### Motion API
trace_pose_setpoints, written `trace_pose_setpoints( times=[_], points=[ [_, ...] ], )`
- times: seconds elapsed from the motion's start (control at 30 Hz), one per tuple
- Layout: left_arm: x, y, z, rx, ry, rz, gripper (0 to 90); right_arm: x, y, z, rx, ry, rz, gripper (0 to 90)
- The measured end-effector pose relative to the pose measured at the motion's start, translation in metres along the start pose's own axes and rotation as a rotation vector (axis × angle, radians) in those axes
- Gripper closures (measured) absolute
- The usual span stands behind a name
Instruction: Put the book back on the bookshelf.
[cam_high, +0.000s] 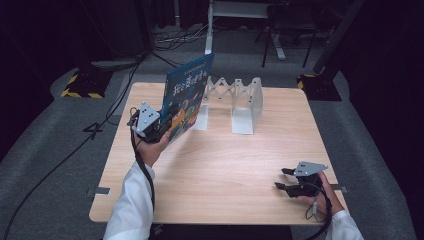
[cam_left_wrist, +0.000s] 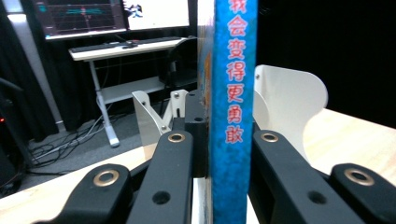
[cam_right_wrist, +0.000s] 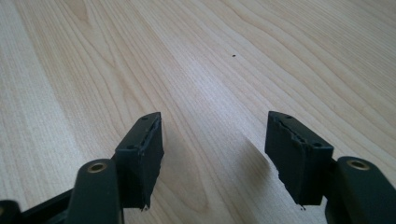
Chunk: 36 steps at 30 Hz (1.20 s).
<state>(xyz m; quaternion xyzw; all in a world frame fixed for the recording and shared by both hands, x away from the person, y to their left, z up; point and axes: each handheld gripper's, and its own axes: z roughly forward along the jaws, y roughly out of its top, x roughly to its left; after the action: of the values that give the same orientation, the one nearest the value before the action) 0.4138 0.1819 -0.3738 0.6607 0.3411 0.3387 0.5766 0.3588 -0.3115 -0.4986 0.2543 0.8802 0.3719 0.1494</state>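
Observation:
A blue picture book (cam_high: 186, 95) is held upright above the left part of the wooden table (cam_high: 225, 165), its top corner tilted toward the back. My left gripper (cam_high: 167, 125) is shut on its lower edge. In the left gripper view the book's blue spine (cam_left_wrist: 231, 107) with red characters stands clamped between my two black jaws. A white expandable book rack (cam_high: 240, 102) stands just right of the book, and its curved white dividers (cam_left_wrist: 289, 102) rise behind the spine. My right gripper (cam_high: 281, 178) rests low at the table's front right, open, with bare wood (cam_right_wrist: 210, 93) between its pads.
Past the table's far edge are a white desk frame (cam_high: 235, 20), cables on the grey floor and dark stands. A desk with monitors (cam_left_wrist: 116, 28) appears in the left gripper view. Bare tabletop lies between the two hands.

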Motion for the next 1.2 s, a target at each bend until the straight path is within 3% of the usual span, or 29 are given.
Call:
trace_pose_setpoints(
  times=[0.13,0.37,0.53,0.63,0.8,0.93,1.2],
  points=[
    [-0.002,0.002,0.009,0.011,0.015,0.017,82.7,0.0,0.0,0.0,-0.002,0.005,-0.001,37.2],
    [-0.003,-0.001,0.025,0.017,0.048,-0.007,82.7,0.0,-0.001,0.0,-0.002,0.013,-0.003,37.3],
    [-0.006,-0.007,0.036,0.034,0.053,0.001,82.7,0.0,-0.001,-0.001,-0.003,0.015,-0.004,37.3],
    [-0.007,-0.009,0.042,0.024,0.063,-0.027,82.7,0.0,-0.002,-0.001,-0.005,0.017,-0.005,37.3],
    [-0.007,-0.008,0.047,0.03,0.055,-0.021,82.6,0.0,-0.002,-0.001,-0.006,0.019,-0.003,37.3],
    [-0.008,-0.005,0.049,0.07,0.057,0.008,82.6,0.0,-0.002,-0.001,-0.007,0.028,0.005,37.3],
    [-0.007,-0.012,0.05,0.114,0.056,0.016,82.7,-0.001,-0.003,-0.001,-0.009,0.03,0.013,37.0]
  ],
)
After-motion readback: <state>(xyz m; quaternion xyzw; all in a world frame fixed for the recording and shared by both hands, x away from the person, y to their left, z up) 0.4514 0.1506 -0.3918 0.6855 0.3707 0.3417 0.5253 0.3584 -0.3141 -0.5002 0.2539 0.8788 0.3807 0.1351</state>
